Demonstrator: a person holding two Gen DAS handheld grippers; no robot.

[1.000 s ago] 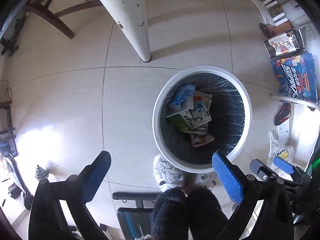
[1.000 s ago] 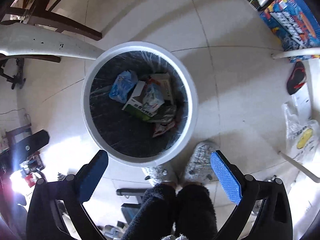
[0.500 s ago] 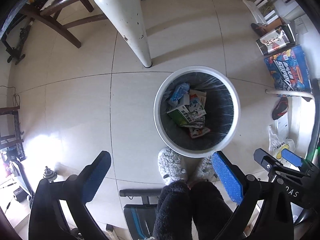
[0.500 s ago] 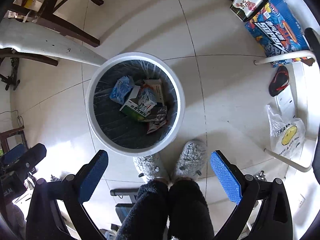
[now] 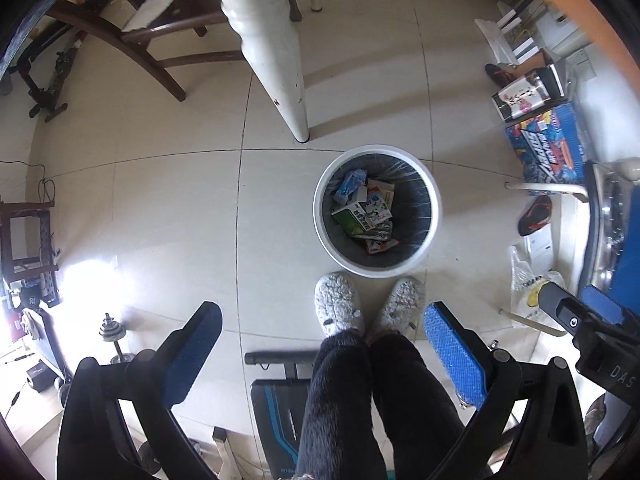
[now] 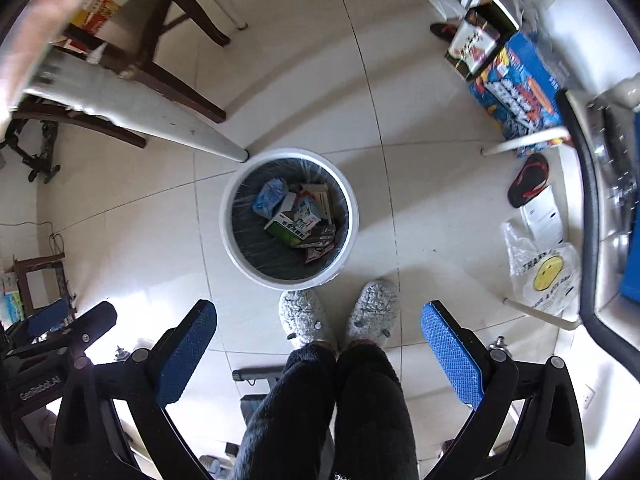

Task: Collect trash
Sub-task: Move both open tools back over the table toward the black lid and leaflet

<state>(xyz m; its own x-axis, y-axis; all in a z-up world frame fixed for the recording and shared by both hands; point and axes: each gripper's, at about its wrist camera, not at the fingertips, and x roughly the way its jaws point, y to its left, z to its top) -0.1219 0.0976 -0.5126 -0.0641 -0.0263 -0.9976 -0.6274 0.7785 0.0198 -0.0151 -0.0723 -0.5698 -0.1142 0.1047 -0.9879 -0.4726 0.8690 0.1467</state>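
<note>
Hovering high, left gripper [image 5: 322,354] and right gripper [image 6: 318,350] hang wide-jawed, empty, over the bin [image 6: 230,232]; its cartons [image 6: 298,222] and wrappers look light, crushable — pinch an edge.

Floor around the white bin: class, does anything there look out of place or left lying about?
Yes. A plastic bag with a smiley face lies crumpled on the tiles, apart from the bin, beside a lone sandal. The rubbish inside the bin stays below its rim; nothing has spilled around it.
</note>
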